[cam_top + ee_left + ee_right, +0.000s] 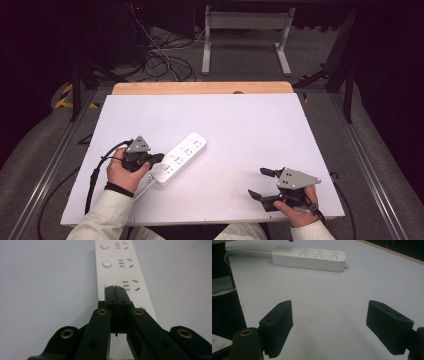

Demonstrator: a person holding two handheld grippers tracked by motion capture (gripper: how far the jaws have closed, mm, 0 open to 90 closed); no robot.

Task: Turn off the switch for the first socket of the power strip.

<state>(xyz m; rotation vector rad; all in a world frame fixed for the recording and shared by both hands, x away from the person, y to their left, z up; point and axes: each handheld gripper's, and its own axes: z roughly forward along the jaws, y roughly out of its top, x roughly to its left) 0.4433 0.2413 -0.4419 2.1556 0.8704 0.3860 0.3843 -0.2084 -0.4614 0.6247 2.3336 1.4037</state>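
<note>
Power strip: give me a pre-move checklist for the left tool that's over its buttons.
1. Left tool shut, jaws pressed together with nothing between them: ok.
2. Tool tip lined up on a round button of the power strip: ok, in the left gripper view it covers the third button from the far end.
3. Tip touching that button: cannot tell.
4. Strip lying flat on the white table: ok.
5. Right tool open and well clear of the strip: ok.
6. Switch state of the buttons: cannot tell.
</note>
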